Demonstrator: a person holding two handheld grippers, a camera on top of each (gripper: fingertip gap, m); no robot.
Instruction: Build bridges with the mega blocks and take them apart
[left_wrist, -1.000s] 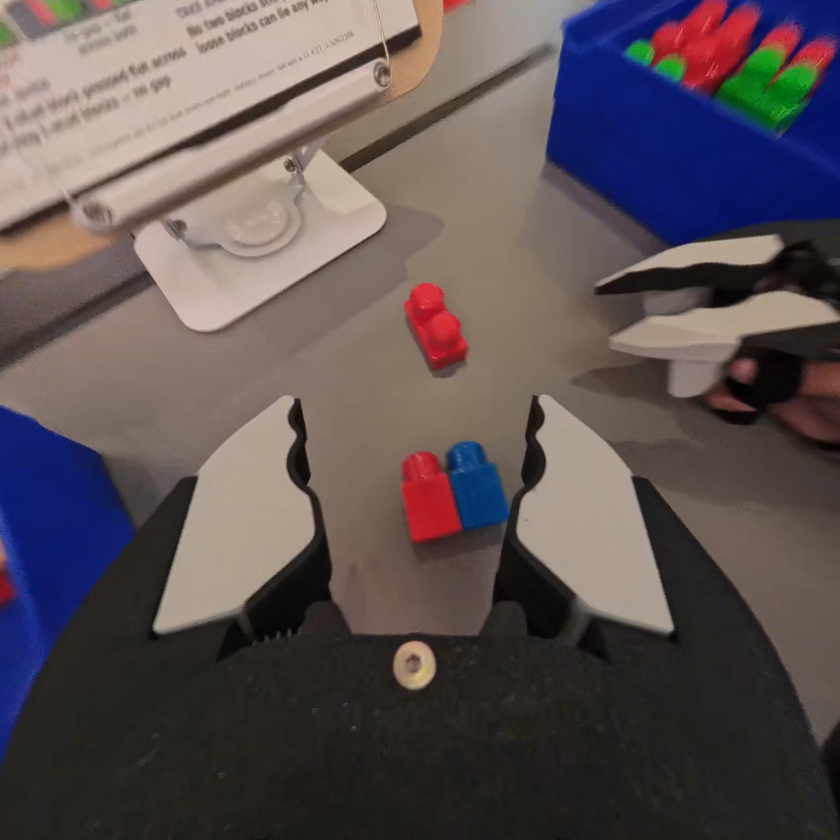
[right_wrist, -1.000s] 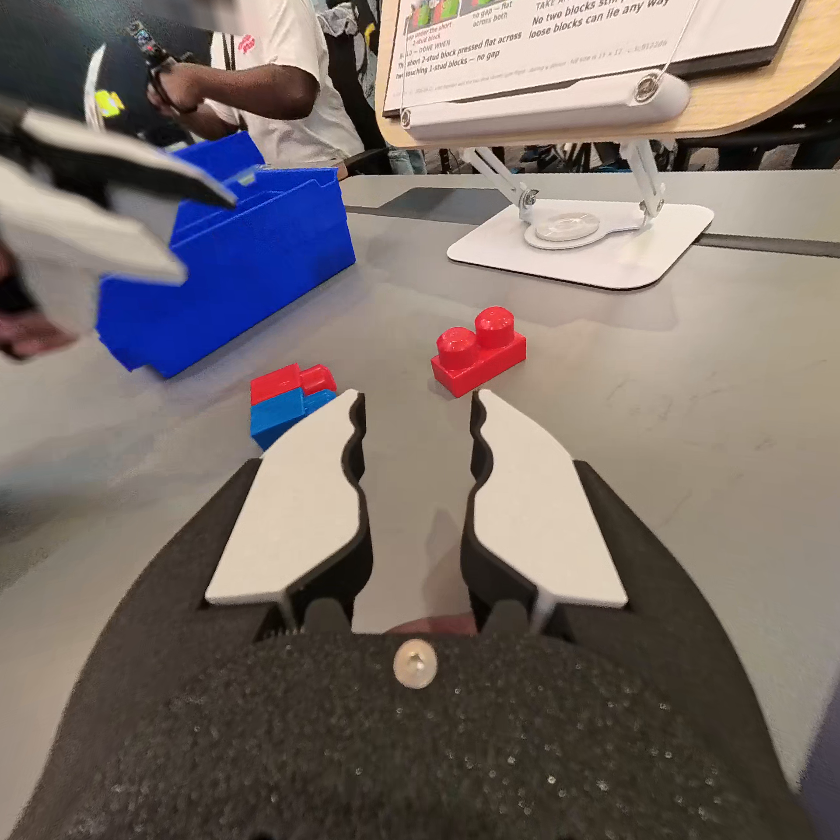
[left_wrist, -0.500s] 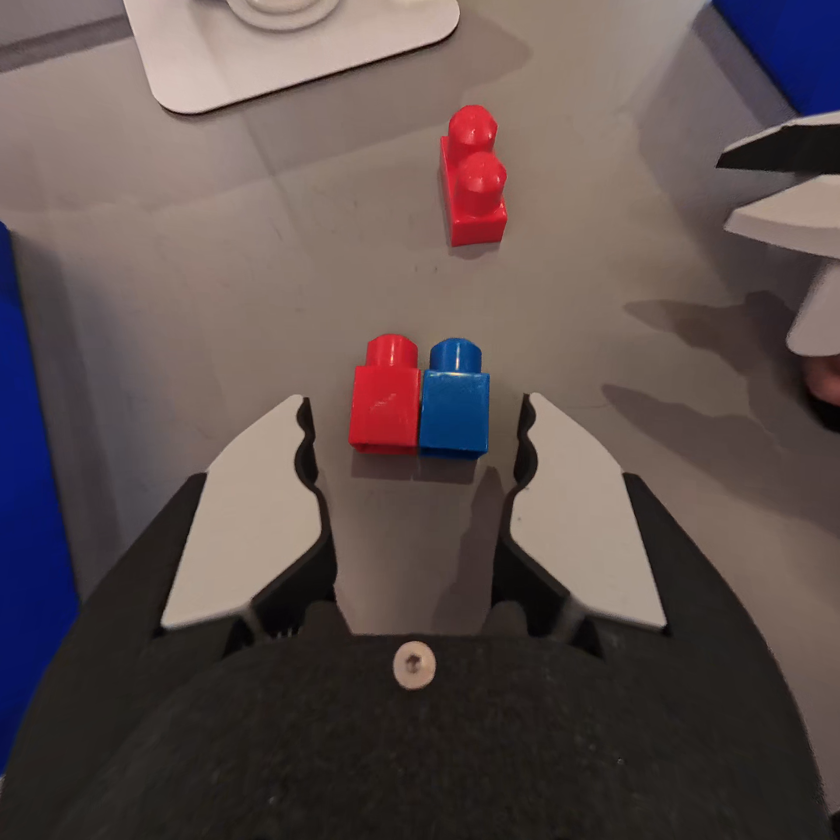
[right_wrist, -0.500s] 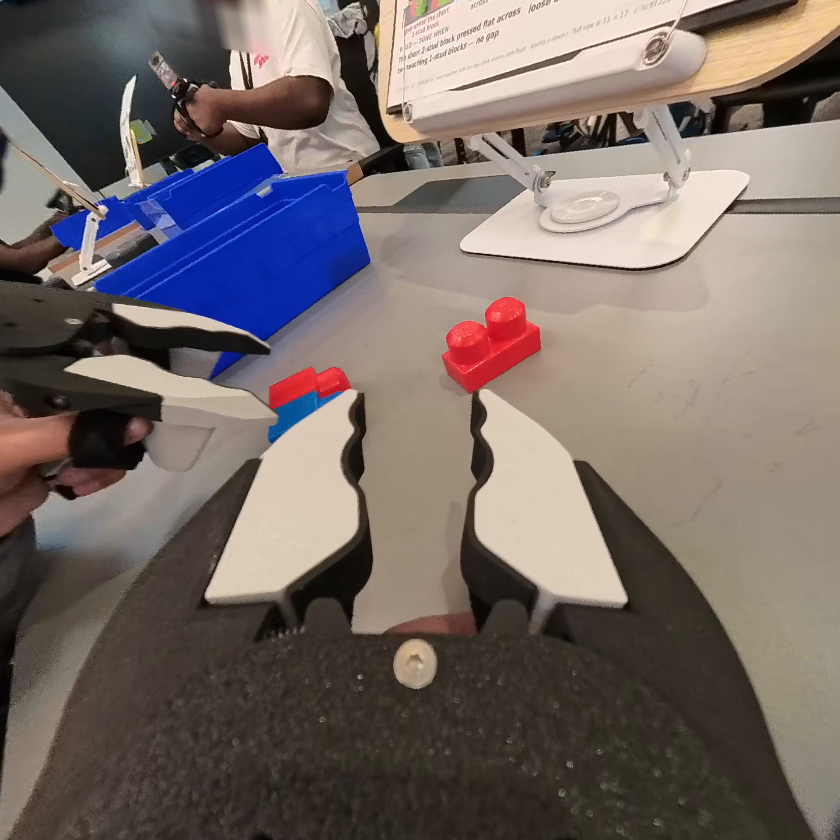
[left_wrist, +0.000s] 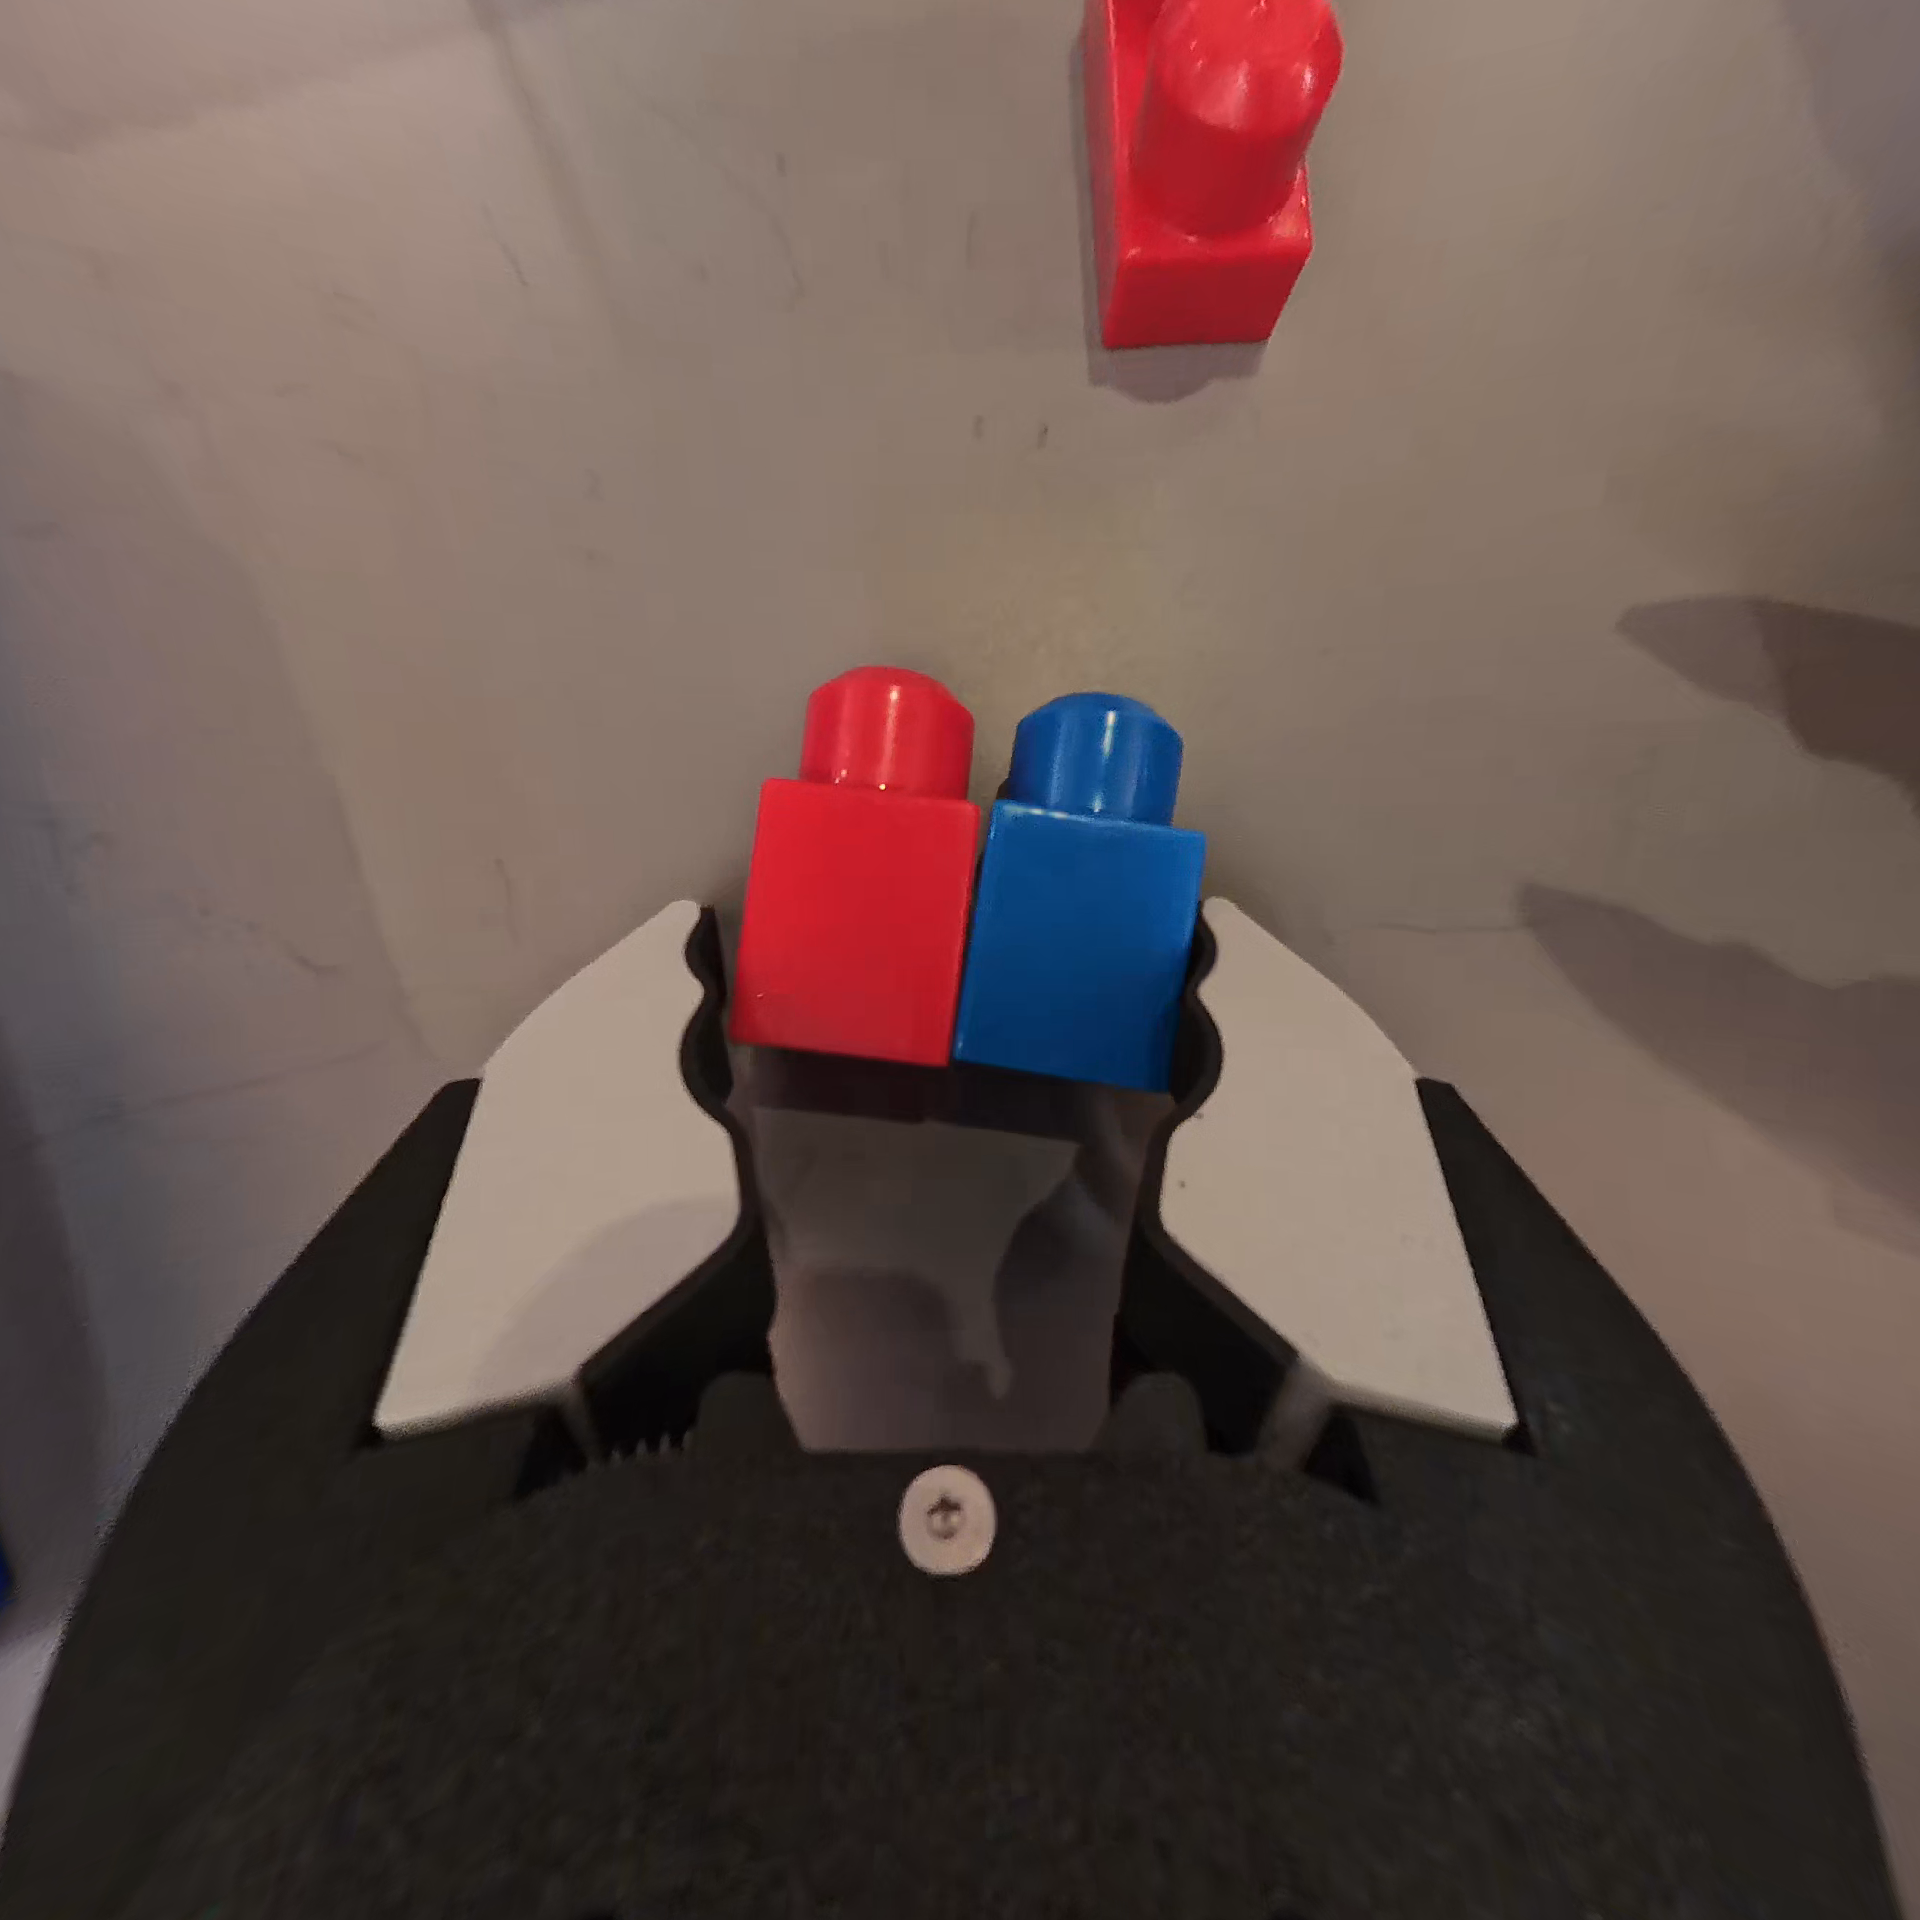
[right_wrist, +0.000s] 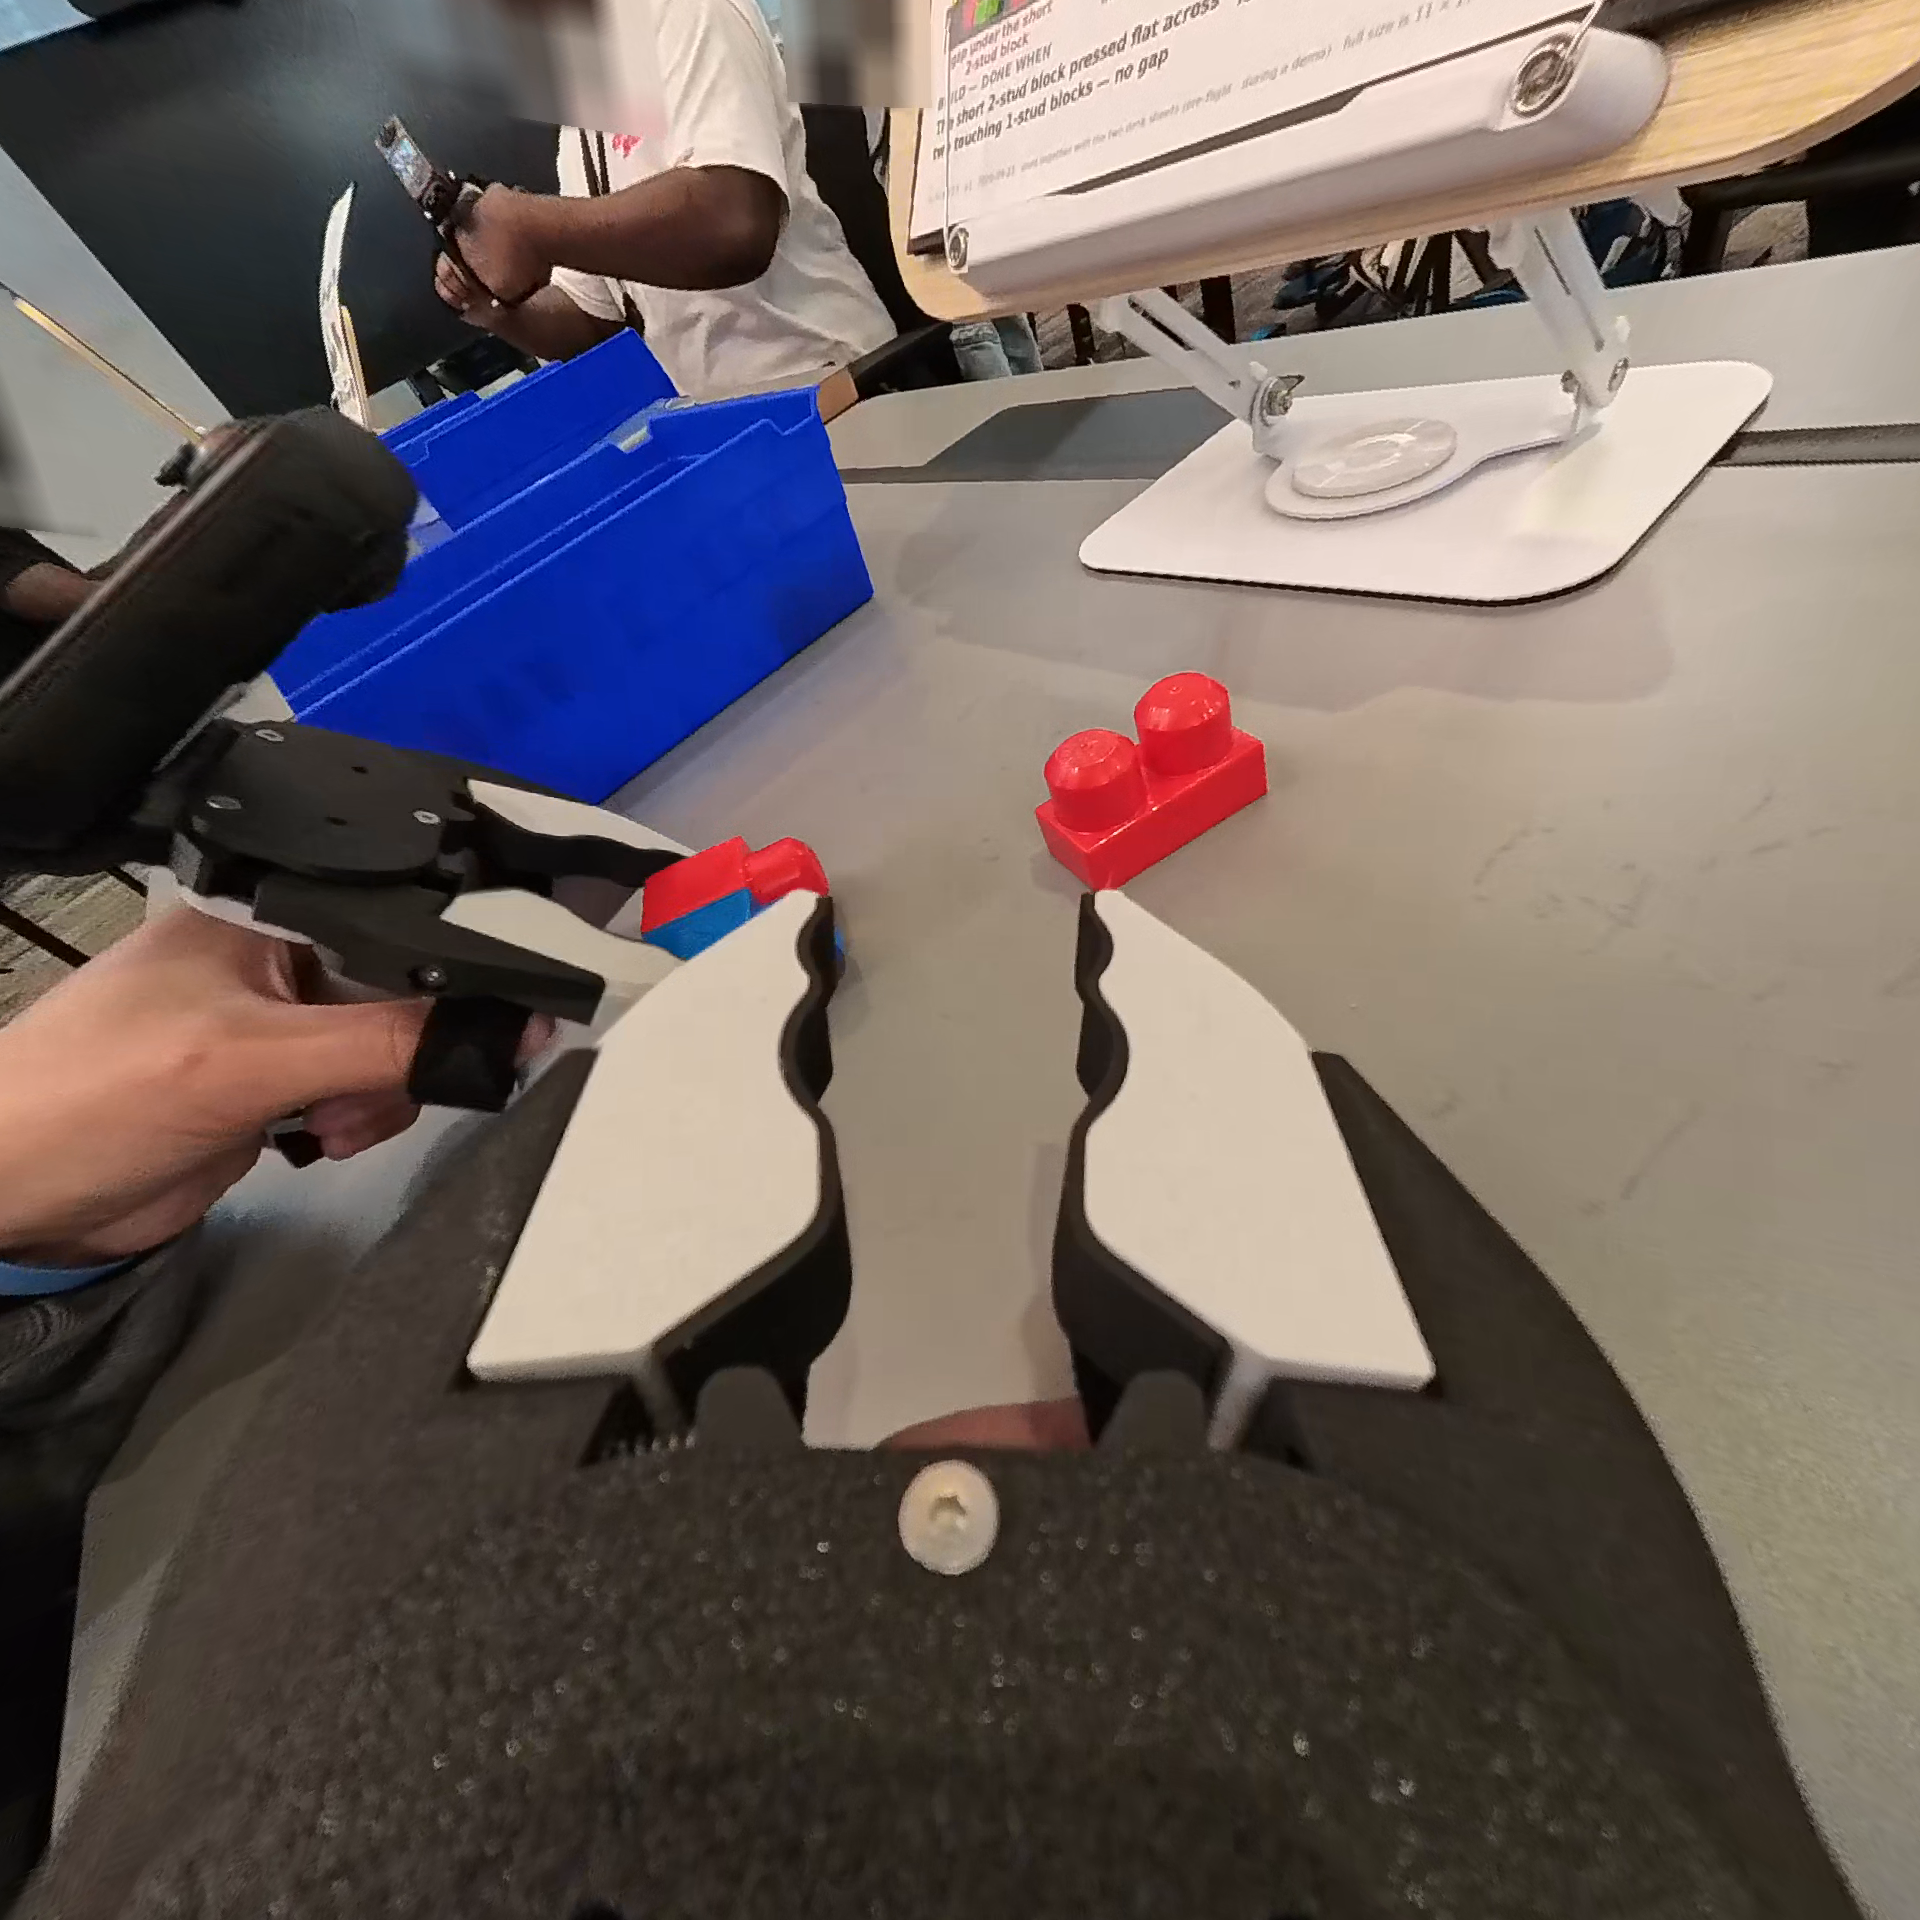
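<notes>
The left gripper (left_wrist: 951, 930) is bracketing a pair of one-stud blocks, its fingers (left_wrist: 582, 1122) lying against the outer faces of the red one-stud block (left_wrist: 852, 925) and the blue one-stud block (left_wrist: 1081, 945); they look to be clamping the pair, though how firmly is not clear. The two blocks are sitting side by side, touching, on the grey tabletop (left_wrist: 416, 520), studs pointing away from the left wrist camera, so the pair's long axis is running across the gap between the fingers. The right gripper (right_wrist: 951, 914) is hanging over the tabletop with its fingers parted and nothing between them.

Further out, the red two-stud block (right_wrist: 1153, 795) is lying studs up (its long axis slanting away to the right in the right wrist view), well apart from the pair. Beyond it are standing a blue bin (right_wrist: 582, 623) and a white stand (right_wrist: 1455, 509) carrying a sheet.

The likely trouble: the squeeze is acting on two unjoined blocks, so an uneven push could be making one slip or pivot out, opening a gap that the two-stud block must bridge.
</notes>
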